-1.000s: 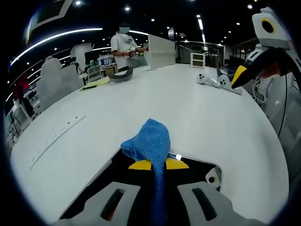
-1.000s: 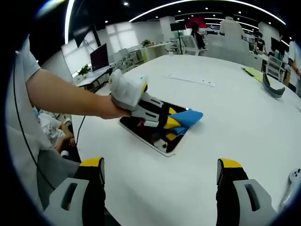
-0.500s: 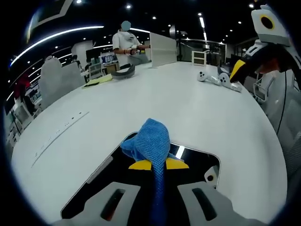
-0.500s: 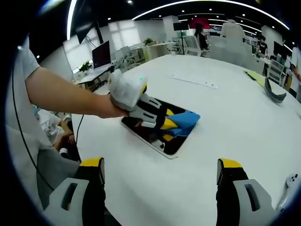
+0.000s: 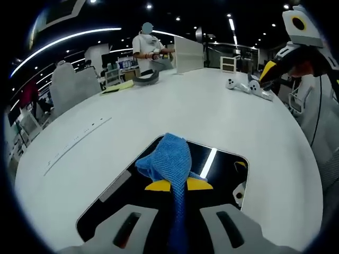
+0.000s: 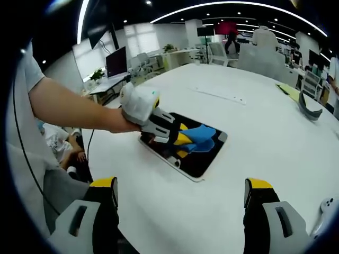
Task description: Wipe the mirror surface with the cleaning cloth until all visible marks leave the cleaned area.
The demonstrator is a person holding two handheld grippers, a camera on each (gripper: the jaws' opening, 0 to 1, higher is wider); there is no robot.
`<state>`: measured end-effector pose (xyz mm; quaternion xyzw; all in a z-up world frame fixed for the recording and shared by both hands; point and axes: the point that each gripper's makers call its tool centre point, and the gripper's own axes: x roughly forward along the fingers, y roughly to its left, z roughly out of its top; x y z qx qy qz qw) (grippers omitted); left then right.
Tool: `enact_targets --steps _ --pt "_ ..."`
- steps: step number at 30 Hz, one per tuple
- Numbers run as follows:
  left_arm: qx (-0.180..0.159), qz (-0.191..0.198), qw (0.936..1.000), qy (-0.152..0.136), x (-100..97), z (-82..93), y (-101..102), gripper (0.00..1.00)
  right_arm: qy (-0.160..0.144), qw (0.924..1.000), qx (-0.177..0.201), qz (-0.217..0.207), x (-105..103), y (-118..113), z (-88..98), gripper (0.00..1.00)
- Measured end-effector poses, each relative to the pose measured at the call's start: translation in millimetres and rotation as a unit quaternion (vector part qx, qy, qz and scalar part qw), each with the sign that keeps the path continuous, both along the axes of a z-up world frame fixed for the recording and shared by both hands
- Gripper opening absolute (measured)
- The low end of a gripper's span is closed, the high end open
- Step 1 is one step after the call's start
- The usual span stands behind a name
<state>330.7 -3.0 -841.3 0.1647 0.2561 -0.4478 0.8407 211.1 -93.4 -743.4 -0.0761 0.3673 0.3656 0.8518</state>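
Your left gripper (image 5: 178, 185) has its jaws pinched on the blue cleaning cloth (image 5: 167, 160), which bunches up just past the yellow tips and rests on the mirror (image 5: 222, 169). The mirror is a dark rounded rectangle lying flat on the white table (image 5: 175, 114); in the left gripper view its long axis runs from near-left out to far-right, so most of the unwiped glass lies ahead and to the right of the cloth. In the right gripper view your left gripper (image 6: 180, 138) and the cloth (image 6: 198, 136) sit over the middle of the mirror (image 6: 204, 159), with bare glass toward its near corner. Your right gripper (image 6: 180, 211) hangs well short of the mirror, jaws spread wide and empty, so the left one is the working hand. I can't make out marks on the glass, so I'd judge wiping isn't finished. Against a second ago, more of the mirror shows ahead of the cloth in the left gripper view: you've pulled the cloth back along the long axis.
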Motion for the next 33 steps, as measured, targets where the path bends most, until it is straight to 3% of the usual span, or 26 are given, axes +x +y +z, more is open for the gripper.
enact_targets --steps 23,33 --pt "0.039 0.042 0.9983 -0.003 -7.6 0.7 61 0.05 -0.011 0.9999 0.003 0.000 -8 10 8.2 1.00" --pt "0.053 0.064 0.9965 -0.008 -9.9 1.7 85 0.05 -0.012 0.9997 -0.018 0.015 -11 18 2.4 1.00"
